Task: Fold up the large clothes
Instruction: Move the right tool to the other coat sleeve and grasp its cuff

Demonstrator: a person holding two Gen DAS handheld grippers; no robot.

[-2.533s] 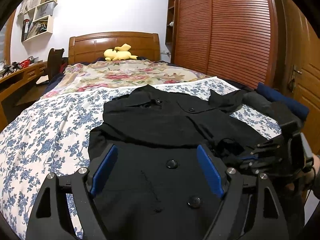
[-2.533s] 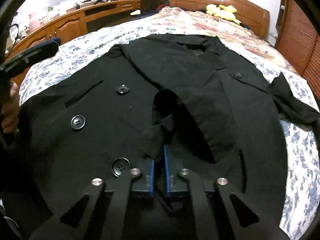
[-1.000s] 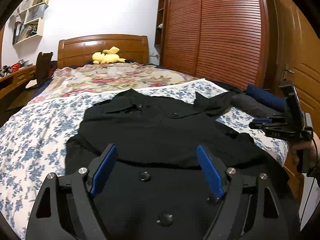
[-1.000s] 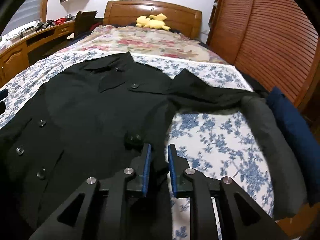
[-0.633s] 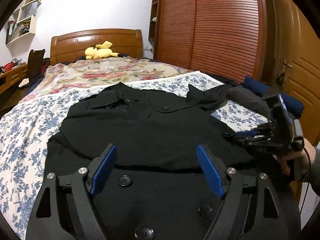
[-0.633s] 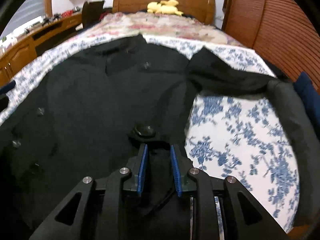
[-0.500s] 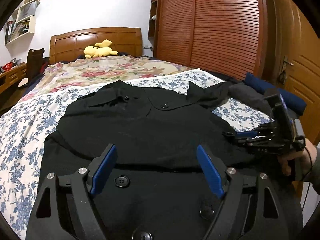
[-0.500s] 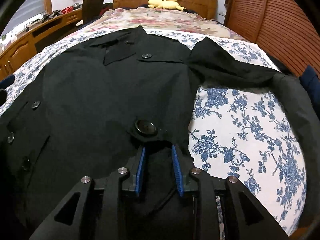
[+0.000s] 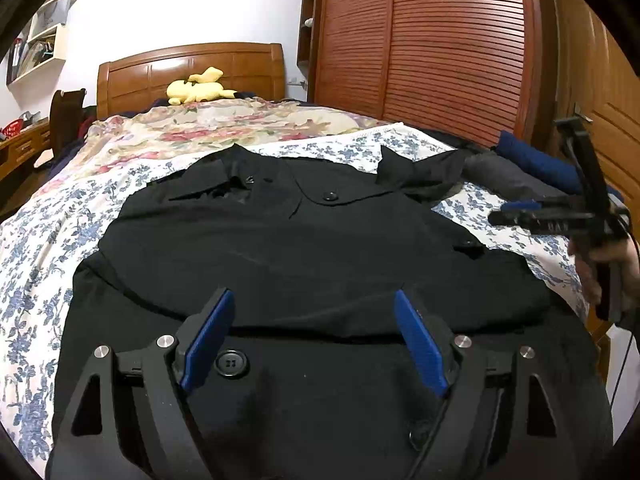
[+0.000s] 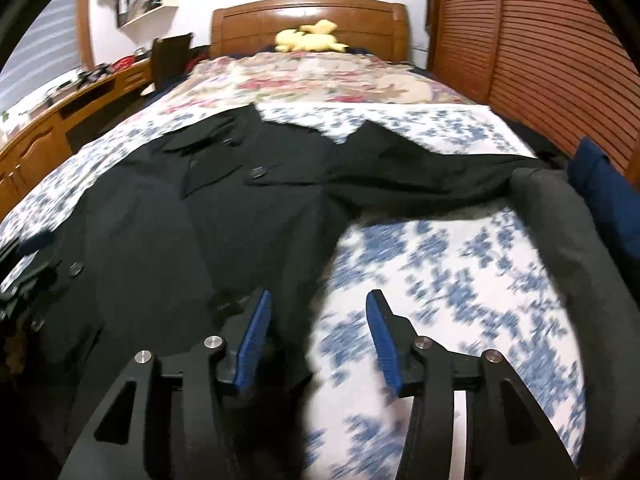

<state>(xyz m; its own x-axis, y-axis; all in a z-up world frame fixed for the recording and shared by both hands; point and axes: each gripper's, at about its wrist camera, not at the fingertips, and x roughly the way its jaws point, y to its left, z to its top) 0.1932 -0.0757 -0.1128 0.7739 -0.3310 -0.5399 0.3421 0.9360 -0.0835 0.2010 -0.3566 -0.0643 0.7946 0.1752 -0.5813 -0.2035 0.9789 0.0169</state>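
Black wool-look coat [image 9: 304,248] spread flat on the blue-flowered bedsheet [image 10: 460,264], filling the near half of the bed, collar at the far end toward the headboard [image 9: 192,68], hem at the near edge — so its long axis runs near to far. One sleeve [image 10: 432,168] lies stretched out to the right; the other has been laid across the chest since a couple of seconds ago, when the right gripper [image 10: 316,336] was clamped on its cuff. Now that gripper's jaws are spreading and nothing sits between the blue pads — coat edge just left of them, bare sheet below. So that fold looks placed, and the stretched-out right sleeve seems the next candidate. The left gripper [image 9: 312,340] hangs over the coat's near part, jaws wide, gripping nothing, a button [image 9: 231,363] just beside its left pad.
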